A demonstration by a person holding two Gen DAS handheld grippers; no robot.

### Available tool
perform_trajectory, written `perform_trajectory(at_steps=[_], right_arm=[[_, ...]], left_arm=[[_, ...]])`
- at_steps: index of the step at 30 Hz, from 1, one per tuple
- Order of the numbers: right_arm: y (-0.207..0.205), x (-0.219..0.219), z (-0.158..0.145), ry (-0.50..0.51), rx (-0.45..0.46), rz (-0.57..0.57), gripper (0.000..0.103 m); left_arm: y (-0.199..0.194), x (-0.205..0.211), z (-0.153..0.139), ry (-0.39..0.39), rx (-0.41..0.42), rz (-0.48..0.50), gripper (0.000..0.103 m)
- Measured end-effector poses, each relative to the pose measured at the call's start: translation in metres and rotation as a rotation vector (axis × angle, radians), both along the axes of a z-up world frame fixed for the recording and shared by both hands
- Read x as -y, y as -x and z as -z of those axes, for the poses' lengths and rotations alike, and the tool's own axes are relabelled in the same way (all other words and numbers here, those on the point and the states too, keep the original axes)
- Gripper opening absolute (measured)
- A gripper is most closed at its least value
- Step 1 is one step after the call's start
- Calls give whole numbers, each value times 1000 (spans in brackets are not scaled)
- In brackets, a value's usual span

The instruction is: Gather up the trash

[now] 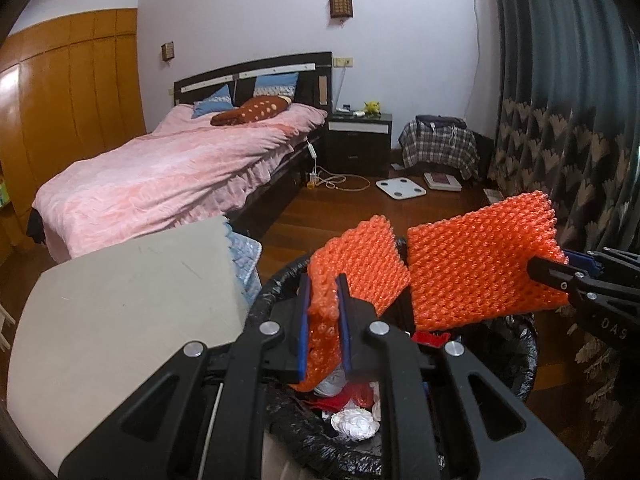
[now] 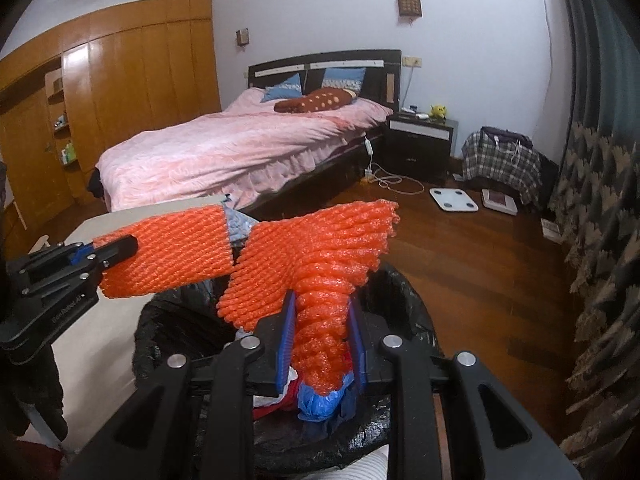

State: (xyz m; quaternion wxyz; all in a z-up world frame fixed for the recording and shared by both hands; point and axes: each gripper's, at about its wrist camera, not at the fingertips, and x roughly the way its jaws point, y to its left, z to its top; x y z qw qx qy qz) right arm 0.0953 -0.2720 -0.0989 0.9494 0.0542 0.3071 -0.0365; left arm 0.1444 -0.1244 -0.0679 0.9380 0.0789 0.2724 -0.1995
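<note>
Each gripper, left gripper (image 1: 325,320) and right gripper (image 2: 322,340), pinches an orange foam net (image 1: 356,268) above the bin (image 1: 524,360); light foam could drift past the rim at 3 o'clock.

Two foam nets (image 1: 480,268) side by side above the bin (image 1: 520,360), bed (image 1: 160,168) behind, curtain (image 1: 560,140) right.

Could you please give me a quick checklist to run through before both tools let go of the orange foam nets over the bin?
1. Left tool shut on its orange foam mesh net: ok.
2. Right tool shut on the second orange foam mesh net: ok.
3. Both nets above the black-bag-lined trash bin: ok.
4. The bin has room; crumpled white paper lies below the rim: ok.
5. Nets will drop fully inside the bin: cannot tell.
</note>
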Motion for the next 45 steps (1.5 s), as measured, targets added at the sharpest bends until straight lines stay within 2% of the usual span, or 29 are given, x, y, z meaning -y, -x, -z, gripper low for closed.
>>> perform_trajectory(at_steps=[6,9,11,13,15,16,17,18,22,26,39,45], right_arm=[[-18,9,27,-11,-43,18,27],[-29,12,39,-13,-71,21,29],[-34,13,45,-7,-83,26,35],[-37,16,49,-4,-96,32,53],[-35,18,50,-2,-100,41,62],[-33,19,49,2,-100,45,72],[-30,20,47,8,-99,51,77],[-26,21,44,13,-95,58,83],[-13,19,32,5,-78,58,96],[-3,9,17,-6,-56,31,97],[34,-44,-53,-21,95,-100,97],[45,-62,-65,-4,115,-137,97]], left_arm=[[-15,12,19,-21,-20,25,13],[-25,17,30,-12,-56,46,14],[-30,19,35,-14,-67,46,36],[-33,19,38,-12,-71,51,44],[-33,17,38,-13,-70,57,51],[-32,15,38,-14,-66,55,58],[-30,12,37,-13,-63,52,65],[-29,9,35,-8,-60,49,67],[-23,-5,25,-10,-46,21,85],[-12,-21,11,-3,-42,6,91],[40,-69,-44,36,22,-88,94],[62,-85,-61,48,62,-116,95]])
